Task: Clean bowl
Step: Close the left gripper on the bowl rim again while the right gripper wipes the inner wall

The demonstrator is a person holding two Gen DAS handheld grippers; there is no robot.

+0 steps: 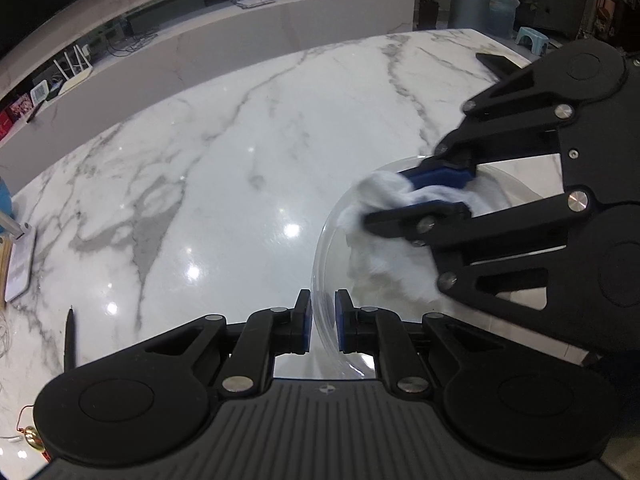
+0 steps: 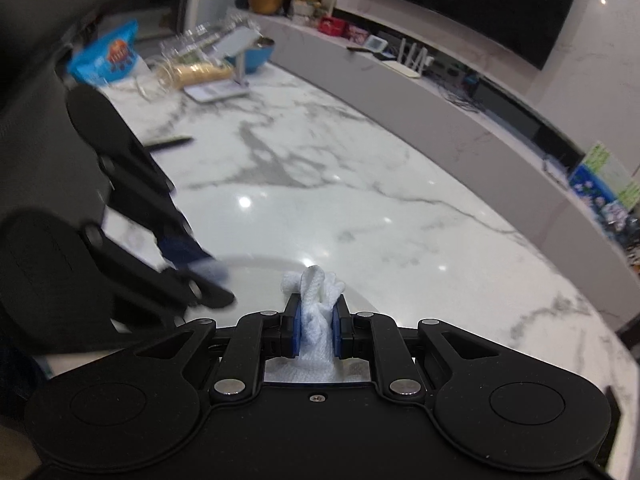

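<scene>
Left tool (image 1: 323,322) has its blue pads pinched on the near rim of the clear bowl (image 1: 336,216), wall of the glass running straight up between them, and that looks like the anchor job: hold the bowl steady so it can't skate on this glossy top. Right tool (image 1: 420,196) comes in from the right side, clamped tight on a bunched white cloth (image 1: 380,256), and the cloth is down inside the bowl, pressed against the inner wall, so I'd call this the wiping step, mid-way. From the right wrist view the same cloth (image 2: 316,312) is squeezed between the pads with a tuft poking out past the tips, and the bowl's rim (image 2: 260,258) shows only as a faint curve ahead; the left tool (image 2: 192,268) there is blurred, so its grip is better read from the other camera. The bowl sits near the close edge of the table (image 1: 224,168), toward its right end. The table is white marble with grey veins, very shiny, ceiling lights mirrored in it. A pen (image 1: 70,336) lies by the near left edge, a blue bag (image 2: 108,54) and a phone stand (image 2: 236,56) at the far corner. Beyond, a long pale ledge carries a router (image 2: 408,58), and a big dark screen (image 2: 472,0) hangs above it.
</scene>
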